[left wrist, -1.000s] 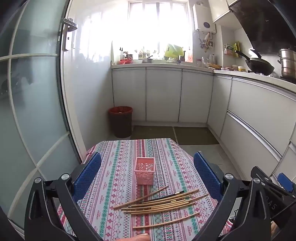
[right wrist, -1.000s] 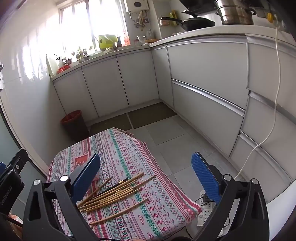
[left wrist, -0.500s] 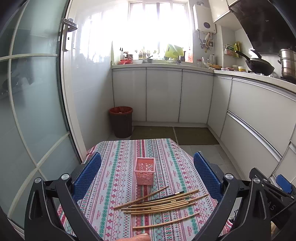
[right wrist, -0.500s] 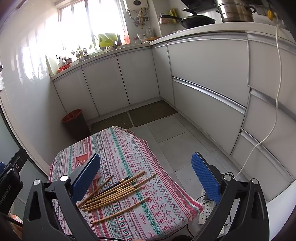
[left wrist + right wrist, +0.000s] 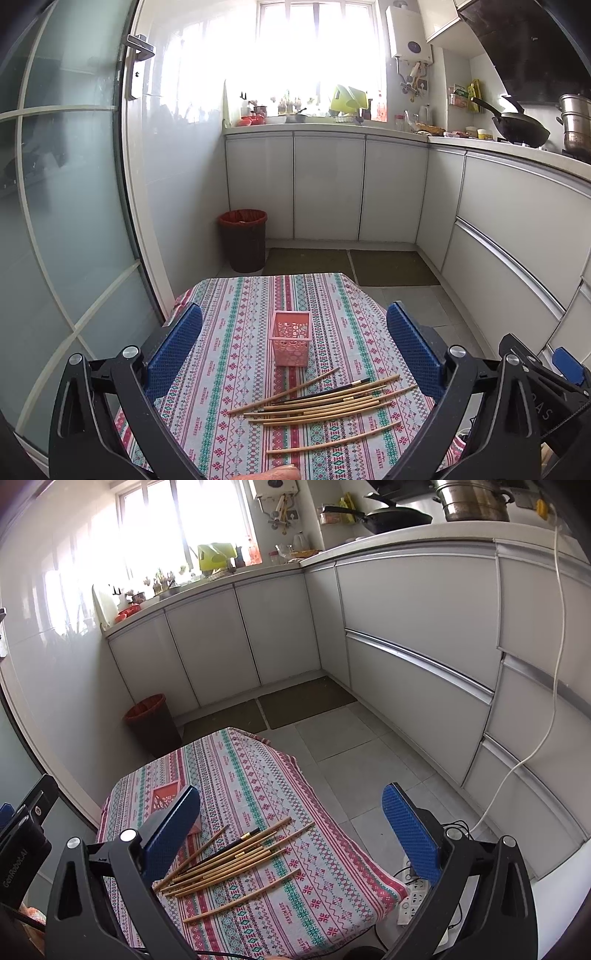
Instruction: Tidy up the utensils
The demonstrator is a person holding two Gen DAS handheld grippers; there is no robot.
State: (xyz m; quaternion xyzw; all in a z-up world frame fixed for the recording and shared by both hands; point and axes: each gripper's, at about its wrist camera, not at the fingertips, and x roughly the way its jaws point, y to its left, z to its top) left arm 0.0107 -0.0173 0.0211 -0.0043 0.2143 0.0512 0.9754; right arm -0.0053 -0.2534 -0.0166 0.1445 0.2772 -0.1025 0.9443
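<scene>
**Both claws poised above loose chopsticks and an empty holder**

Left-wrist view: the left claw (image 5: 293, 345) is spread wide and grips nothing, its blue pads framing the lower centre of the frame. Between them, on the patterned cloth of the desk (image 5: 236, 295), stands a pink perforated basket (image 5: 290, 343), upright and apparently empty, placed as the likely receptacle. Just below it lie the bamboo chopsticks (image 5: 325, 404), fanned roughly parallel, with one stray chopstick (image 5: 332, 437) apart at lower centre. A dark-handled stick lies among them; its kind cannot be told.

Right-wrist view: the right claw (image 5: 291, 827) is likewise spread and empty, aimed over the bundle at lower left, probably the picking side. Nothing appears sorted yet.
</scene>
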